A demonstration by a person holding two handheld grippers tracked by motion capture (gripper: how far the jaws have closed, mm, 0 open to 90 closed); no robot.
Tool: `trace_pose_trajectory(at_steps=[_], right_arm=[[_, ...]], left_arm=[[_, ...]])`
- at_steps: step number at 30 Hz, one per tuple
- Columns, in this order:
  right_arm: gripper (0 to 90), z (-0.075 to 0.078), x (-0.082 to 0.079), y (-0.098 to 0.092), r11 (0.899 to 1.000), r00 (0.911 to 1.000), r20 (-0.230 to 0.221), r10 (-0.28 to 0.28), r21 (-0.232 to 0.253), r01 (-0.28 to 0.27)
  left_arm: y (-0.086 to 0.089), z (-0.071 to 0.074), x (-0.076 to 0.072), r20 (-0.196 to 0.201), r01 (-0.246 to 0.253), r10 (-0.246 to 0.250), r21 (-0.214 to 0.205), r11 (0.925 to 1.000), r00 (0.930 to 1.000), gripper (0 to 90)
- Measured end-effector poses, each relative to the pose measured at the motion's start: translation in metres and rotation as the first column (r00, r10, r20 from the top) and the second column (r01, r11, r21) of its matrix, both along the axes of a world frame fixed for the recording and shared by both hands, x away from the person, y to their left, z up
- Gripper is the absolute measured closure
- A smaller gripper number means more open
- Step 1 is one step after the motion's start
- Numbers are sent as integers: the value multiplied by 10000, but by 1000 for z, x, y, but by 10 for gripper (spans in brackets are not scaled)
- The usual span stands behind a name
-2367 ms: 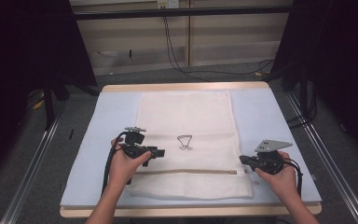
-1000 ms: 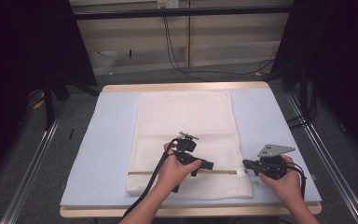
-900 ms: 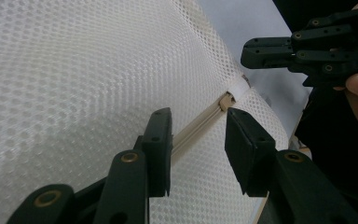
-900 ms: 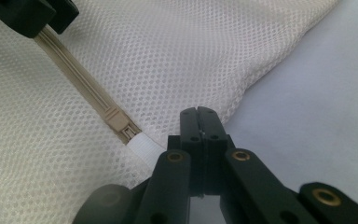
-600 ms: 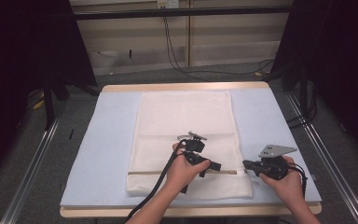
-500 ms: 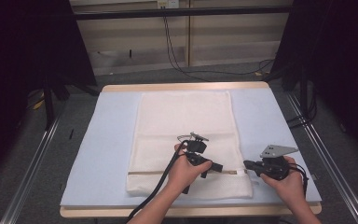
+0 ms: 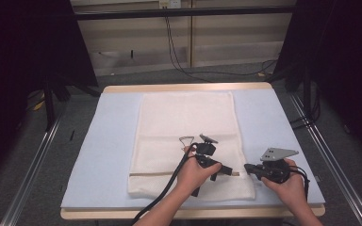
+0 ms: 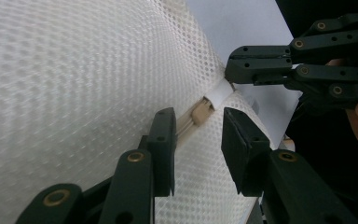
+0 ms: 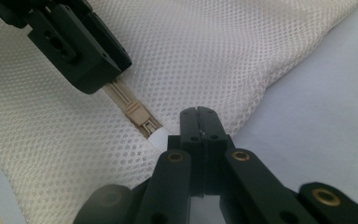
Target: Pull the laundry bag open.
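A white mesh bag (image 7: 184, 122) lies flat on the pale blue mat (image 7: 103, 141). Its zipper runs along the near edge. My right gripper (image 7: 247, 168) (image 9: 198, 114) is shut on the white tab (image 9: 160, 137) at the zipper's right end. The beige zipper slider (image 8: 201, 111) (image 9: 137, 114) sits just left of that tab. My left gripper (image 7: 228, 170) (image 8: 196, 123) is open, its jaws either side of the slider and not touching it. In the left gripper view the right gripper (image 8: 230, 70) pinches the tab (image 8: 221, 91) just beyond.
A small dark triangular loop (image 7: 186, 140) lies on the bag behind the left hand. The left gripper's cable (image 7: 169, 188) trails off the table's near edge. The wooden table edge (image 7: 188, 87) borders the mat at the far side, with dark stands at both sides.
The left hand has moved right along the zipper line, from the bag's left side to close beside the right gripper. The right hand has kept still, shut on the tab.
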State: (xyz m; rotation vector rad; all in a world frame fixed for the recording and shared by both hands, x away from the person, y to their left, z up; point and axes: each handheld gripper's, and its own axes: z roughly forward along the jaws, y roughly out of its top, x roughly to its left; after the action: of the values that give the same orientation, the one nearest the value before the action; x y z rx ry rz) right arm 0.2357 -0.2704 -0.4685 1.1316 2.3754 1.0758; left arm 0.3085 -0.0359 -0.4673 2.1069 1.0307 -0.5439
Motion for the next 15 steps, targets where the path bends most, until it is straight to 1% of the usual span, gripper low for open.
trace_pose_trajectory(at_steps=[1, 2, 4, 5, 6, 7, 8, 9, 11, 12, 13, 14, 15], right_arm=[[900, 0, 0, 0, 10000, 10000, -6, 14, 21, -14], [900, 0, 0, 0, 10000, 10000, -5, 17, 18, -17], [900, -1, 0, 0, 10000, 10000, 5, 28, -5, -28], [900, -2, 0, 0, 10000, 10000, -12, 36, -7, -36], [900, -2, 0, 0, 10000, 10000, -38, 42, 1, -42], [900, -2, 0, 0, 10000, 10000, -65, 64, 40, -64], [900, -2, 1, 0, 10000, 9999, -76, 66, 41, -66], [900, -3, 1, 0, 9999, 9999, -110, 121, 0, -121], [900, -3, 1, 0, 9999, 9998, -135, 109, -20, -110], [900, -4, 1, 0, 9999, 9998, -142, 101, 5, -101], [900, -4, 1, 0, 10000, 9998, -164, 88, -26, -89], [900, -5, 1, 0, 10000, 9998, -211, 68, -16, -68], [900, -5, 1, 0, 10000, 9998, -211, 68, -16, -68]], left_arm=[[-3, -1, -1, -107, -228, 228, 22, 9997, 9997, 651], [-4, -2, -1, -238, -201, 201, -39, 9998, 9995, 651], [-6, -2, -1, -286, -264, 268, 127, 9996, 9992, 657], [-7, -3, -1, -353, -323, 326, 90, 9994, 9988, 657], [-8, -3, -1, -341, -479, 485, 184, 9987, 9982, 657], [-9, -3, 0, -488, -382, 386, 104, 9992, 9981, 665], [-11, -4, -1, -564, -562, 567, 109, 9984, 9968, 669], [-11, -5, 0, -521, -382, 391, 181, 9991, 9979, 671], [-14, -6, 0, -701, -523, 539, 238, 9983, 9961, 678], [-16, -7, -1, -651, -673, 687, 240, 9974, 9955, 681], [-16, -7, -1, -621, -545, 566, 340, 9979, 9965, 701], [-17, -8, -1, -604, -573, 599, 435, 9974, 9964, 725], [-17, -8, -1, -641, -649, 676, 434, 9969, 9957, 725]])
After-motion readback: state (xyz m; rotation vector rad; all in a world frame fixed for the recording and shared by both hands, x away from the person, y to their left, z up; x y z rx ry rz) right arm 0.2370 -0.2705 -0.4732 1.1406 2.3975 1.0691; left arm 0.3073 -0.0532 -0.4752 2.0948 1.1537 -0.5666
